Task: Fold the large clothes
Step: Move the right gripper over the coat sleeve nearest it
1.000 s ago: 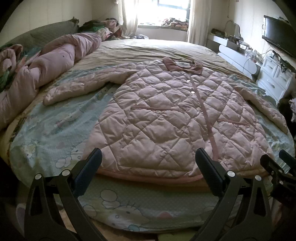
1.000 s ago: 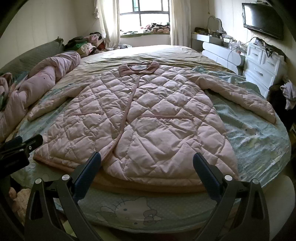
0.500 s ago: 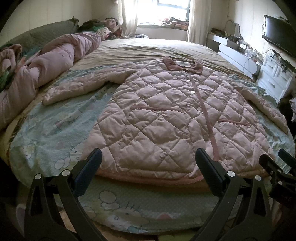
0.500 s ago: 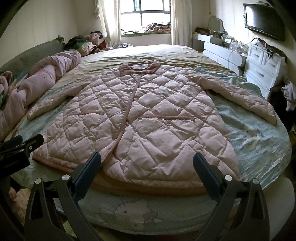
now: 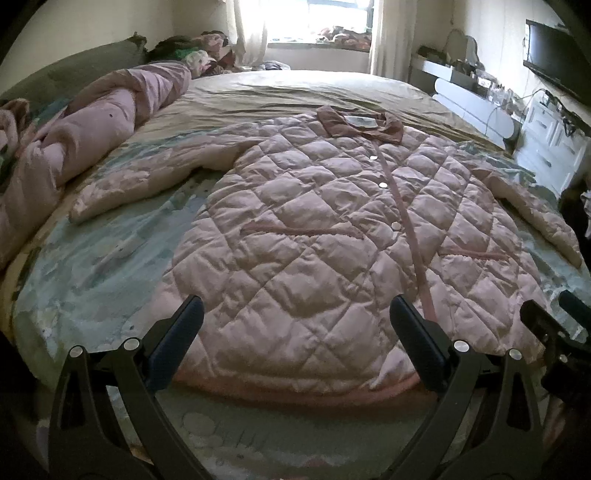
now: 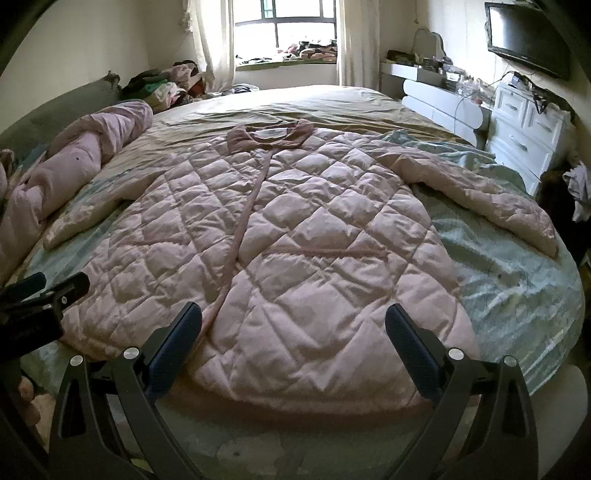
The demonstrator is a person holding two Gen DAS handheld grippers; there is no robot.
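Both your grippers have edged closer to the hem since a second ago; your left gripper (image 5: 295, 343) and right gripper (image 6: 293, 343) hover there, fingers wide, empty; the pink quilted padded coat (image 5: 332, 236) lies flat, sleeves spread, on the round bed (image 5: 99, 266).

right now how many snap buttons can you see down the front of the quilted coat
3, in a line beside the placket: upper, middle, lower. More may be hidden lower down.

Two wrist views from the bed's foot, side by side

Both looked low and close over the hem of the quilted pink coat (image 5: 332, 240), toward the window (image 6: 295, 26).
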